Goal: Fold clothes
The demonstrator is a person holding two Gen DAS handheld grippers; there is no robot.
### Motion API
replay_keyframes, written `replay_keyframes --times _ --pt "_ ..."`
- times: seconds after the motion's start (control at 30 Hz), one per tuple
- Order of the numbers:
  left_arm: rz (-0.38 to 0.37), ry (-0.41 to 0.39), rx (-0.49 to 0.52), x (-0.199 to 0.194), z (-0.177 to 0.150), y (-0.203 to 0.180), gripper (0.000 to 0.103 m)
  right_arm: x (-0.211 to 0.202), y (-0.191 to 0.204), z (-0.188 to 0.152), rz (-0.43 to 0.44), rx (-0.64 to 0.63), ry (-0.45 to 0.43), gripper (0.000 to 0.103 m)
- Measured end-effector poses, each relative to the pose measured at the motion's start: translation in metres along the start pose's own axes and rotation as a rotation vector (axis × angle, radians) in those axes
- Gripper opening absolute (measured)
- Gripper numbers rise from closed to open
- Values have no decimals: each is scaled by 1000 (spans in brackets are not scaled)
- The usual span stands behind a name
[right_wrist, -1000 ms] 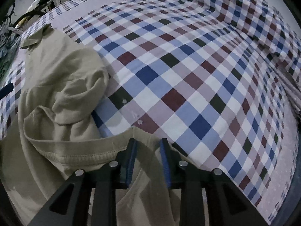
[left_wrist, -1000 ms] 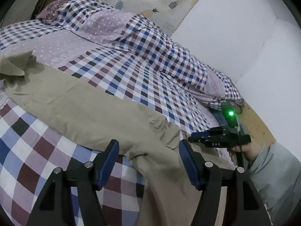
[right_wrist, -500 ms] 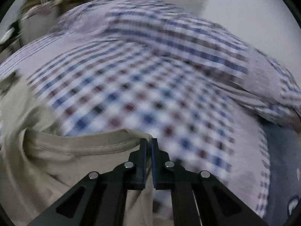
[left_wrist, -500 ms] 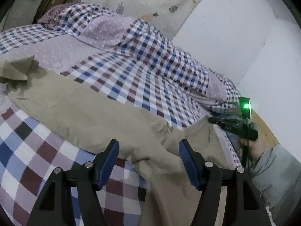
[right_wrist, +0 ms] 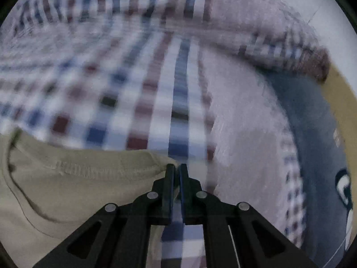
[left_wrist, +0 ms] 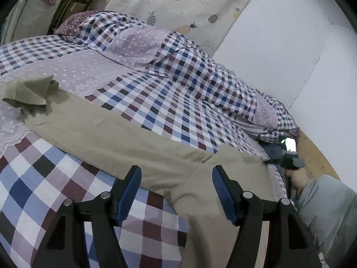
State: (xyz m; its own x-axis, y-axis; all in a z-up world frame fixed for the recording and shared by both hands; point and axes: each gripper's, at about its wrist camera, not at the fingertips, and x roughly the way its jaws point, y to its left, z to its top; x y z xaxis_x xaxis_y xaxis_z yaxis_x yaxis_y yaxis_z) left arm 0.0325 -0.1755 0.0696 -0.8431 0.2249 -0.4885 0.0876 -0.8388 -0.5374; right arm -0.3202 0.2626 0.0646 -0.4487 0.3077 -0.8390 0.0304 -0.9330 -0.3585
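Right wrist view: right claw (right_wrist: 176, 174) pinches the khaki shirt (right_wrist: 78, 178).

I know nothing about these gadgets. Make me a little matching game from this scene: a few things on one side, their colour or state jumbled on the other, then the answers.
Things:
1. left gripper
2. right gripper
3. shirt
4. bedspread

Colour or state:
A. checked in blue, dark red and white
B. plain khaki, lying across the bed
C. jaws wide apart, holding nothing
D. jaws closed on the shirt's stitched edge

Pairs: 1-C, 2-D, 3-B, 4-A
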Motion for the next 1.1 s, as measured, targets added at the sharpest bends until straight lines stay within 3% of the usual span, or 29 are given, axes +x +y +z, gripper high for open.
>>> replay_keyframes --times 0.07,0.17,0.27,0.37,0.47,0.57,0.83,0.97,1.1 --pt "8 8 -5 1 0 2 69 7 1 -6 -1 13 38 13" --pt "32 21 -45 2 3 13 69 -21 8 -3 2 42 -38 34" --pt "53 26 -122 1 9 32 69 -51 19 2 38 55 -124 42" --pt "74 25 -258 -2 20 64 69 -81 50 0 201 29 -176 43" --pt "98 33 -377 -6 26 93 69 -97 89 0 359 1 -169 43" --pt "125 24 -435 -11 35 115 69 -98 115 4 463 0 -138 43" --pt "206 26 -501 -19 59 171 69 -85 162 26 443 15 -67 43" --pt "251 65 -483 -10 73 181 69 -72 188 33 361 -18 -23 43" --pt "294 48 -475 -5 87 199 69 -52 204 34 275 -25 39 43"
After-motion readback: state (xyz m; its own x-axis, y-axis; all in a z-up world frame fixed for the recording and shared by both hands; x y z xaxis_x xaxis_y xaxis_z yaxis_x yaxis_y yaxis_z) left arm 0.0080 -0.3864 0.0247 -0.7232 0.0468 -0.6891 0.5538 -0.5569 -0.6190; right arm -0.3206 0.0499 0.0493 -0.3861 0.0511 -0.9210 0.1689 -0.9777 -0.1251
